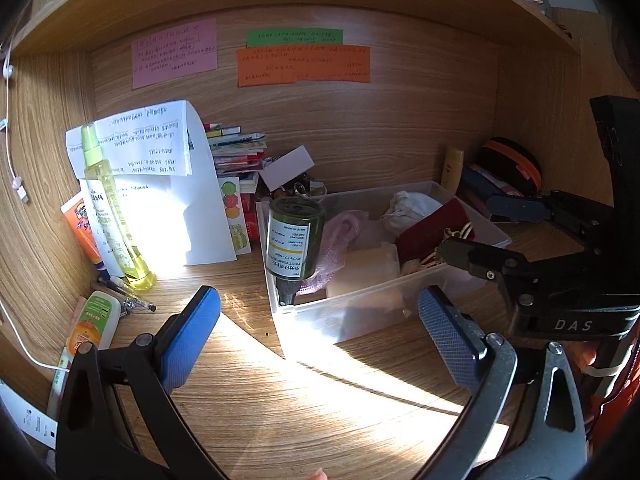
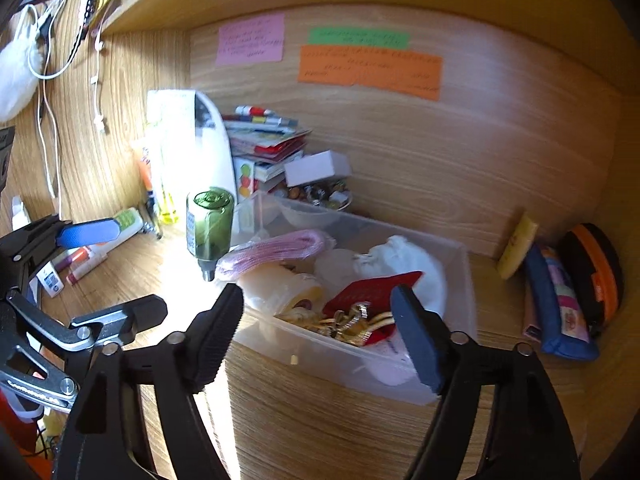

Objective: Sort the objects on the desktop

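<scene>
1. Right gripper (image 2: pixel 320 336): jaws spread wide, nothing between the pads, gripping nothing.
2. Green bottle (image 2: pixel 209 226) is upside down, cap end down, at the near-left corner of the clear bin (image 2: pixel 460 272). It sits ahead of and just left of the right gripper's left finger, outside the jaw gap, apart from both pads.
3. Can't tell whether the bottle rests on the bin's rim or is in mid-air.
4. Bin lies straight ahead of the right jaws, holding a pink bundle (image 2: pixel 276 250), a red pouch (image 2: pixel 376 290) and gold trinkets (image 2: pixel 344 320).
5. Left gripper (image 1: pixel 320 336): jaws released, wide apart, empty, over bare desk (image 1: pixel 280 412).
6. In the left view the bottle (image 1: pixel 294 240) is ahead of the jaws, roughly mid-gap but well beyond the blue pads (image 1: pixel 190 336).
</scene>
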The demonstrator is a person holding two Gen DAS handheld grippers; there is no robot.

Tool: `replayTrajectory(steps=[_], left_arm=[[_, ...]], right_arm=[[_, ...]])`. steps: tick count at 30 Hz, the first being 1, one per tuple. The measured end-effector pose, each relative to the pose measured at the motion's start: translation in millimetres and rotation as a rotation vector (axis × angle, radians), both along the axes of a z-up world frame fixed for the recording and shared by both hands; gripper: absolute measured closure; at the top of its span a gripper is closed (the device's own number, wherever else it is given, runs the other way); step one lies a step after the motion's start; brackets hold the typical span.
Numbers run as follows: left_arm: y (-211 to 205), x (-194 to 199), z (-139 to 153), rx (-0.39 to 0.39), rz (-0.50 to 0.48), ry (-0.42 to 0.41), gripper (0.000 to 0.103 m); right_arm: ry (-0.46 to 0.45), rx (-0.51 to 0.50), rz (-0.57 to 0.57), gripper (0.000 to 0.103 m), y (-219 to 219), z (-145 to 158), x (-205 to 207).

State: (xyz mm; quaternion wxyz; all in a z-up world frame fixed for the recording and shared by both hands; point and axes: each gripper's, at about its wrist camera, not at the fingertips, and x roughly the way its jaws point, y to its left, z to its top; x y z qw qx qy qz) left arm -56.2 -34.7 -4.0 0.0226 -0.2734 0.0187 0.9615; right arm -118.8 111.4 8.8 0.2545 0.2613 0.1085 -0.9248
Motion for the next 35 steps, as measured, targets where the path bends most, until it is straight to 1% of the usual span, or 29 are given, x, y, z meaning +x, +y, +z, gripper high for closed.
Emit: replayTrajectory(steps=[5, 10, 14, 19, 26, 33, 35], left_arm=[[7.7, 9.7, 5.5, 0.003, -0.005, -0.002, 0.002], [12.8, 21.3, 7.1, 0.013, 0.004, 0.014, 0.002], [18.1, 30.1, 5.4, 0.039, -0.025, 0.010, 0.002], [21.0, 40.8, 4.2, 0.062, -0.034, 0.022, 0.002], [19.9, 54.9, 3.8, 0.081, 0.001, 0.070, 0.002], [17.9, 62.8, 1.2, 0.093, 0.021, 0.082, 0.002], [17.1, 62.1, 0.4, 0.098, 0.024, 0.070, 0.002]], right_arm=[[0.042, -0.002, -0.059, 0.023, 16.4, 6.5, 14.8], [0.067, -0.023, -0.086, 0.016, 33.1, 11.1, 32.2], [0.089, -0.043, -0.103, 0.011, 44.2, 11.0, 48.5], [0.081, -0.049, -0.125, 0.010, 50.7, 6.0, 60.8], [0.080, -0.062, -0.136, 0.010, 60.7, -0.6, 79.8], [0.073, -0.078, -0.129, 0.010, 65.0, -3.3, 90.6], [0.067, -0.082, -0.128, 0.010, 64.9, -4.4, 93.2]])
